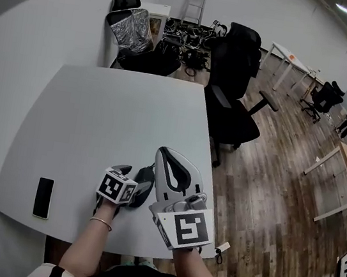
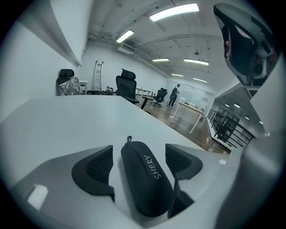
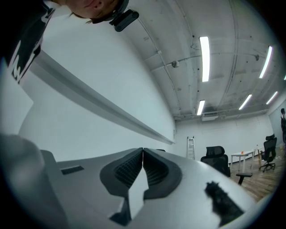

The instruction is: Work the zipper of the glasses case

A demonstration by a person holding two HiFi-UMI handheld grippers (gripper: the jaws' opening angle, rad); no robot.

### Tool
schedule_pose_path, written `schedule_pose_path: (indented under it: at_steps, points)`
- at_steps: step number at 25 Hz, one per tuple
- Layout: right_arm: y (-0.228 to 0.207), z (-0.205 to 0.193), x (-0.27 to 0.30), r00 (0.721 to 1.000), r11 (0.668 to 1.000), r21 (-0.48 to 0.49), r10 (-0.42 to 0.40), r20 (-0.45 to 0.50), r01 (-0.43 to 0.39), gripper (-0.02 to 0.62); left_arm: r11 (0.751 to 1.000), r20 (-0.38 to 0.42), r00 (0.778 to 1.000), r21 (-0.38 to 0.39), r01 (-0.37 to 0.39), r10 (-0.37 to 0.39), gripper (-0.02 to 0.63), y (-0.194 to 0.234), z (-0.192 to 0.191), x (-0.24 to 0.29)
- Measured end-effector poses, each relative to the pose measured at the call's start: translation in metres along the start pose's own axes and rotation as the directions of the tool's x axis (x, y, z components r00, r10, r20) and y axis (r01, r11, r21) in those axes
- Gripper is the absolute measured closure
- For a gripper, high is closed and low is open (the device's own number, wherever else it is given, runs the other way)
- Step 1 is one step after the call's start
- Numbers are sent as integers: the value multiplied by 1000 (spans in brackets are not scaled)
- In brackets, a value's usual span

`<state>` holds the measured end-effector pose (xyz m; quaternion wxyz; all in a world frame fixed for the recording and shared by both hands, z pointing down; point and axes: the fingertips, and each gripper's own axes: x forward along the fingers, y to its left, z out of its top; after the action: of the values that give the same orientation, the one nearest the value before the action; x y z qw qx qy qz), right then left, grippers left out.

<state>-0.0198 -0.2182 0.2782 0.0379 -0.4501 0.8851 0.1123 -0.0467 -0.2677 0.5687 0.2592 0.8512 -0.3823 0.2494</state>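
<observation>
Shows black oblong fabric glasses case [image 2: 145, 176] lying seemingly zipped shut near front edge of white counter [image 1: 111, 125], between spread, untouching jaws of left tool [image 2: 138, 146], right tool [image 3: 143, 156] closed and empty: task either finished or unstarted.

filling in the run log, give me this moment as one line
left tongs: open, astride glasses case, pads off it | right tongs: shut, empty | glasses case: lying on table
</observation>
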Motion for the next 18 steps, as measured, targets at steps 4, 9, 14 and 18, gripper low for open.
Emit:
schedule_pose_path:
  at_steps: [4,9,14,18]
  points:
    - [0,0,4,1000,1000,3,4,4,-4,588,1000,-35,999,4,4,-3,249,1,-6,8]
    - [0,1,6,1000,1000,11,4,8,-4,588,999,-114,993,49,6,0,249,-3,-16,21]
    - [0,-2,9,1000,1000,9,8,2,-8,588,993,-218,976,116,16,9,238,-10,-35,38]
    - [-5,-5,10,1000,999,32,1,-1,-1,588,985,-242,969,170,-6,47,225,-12,-43,49]
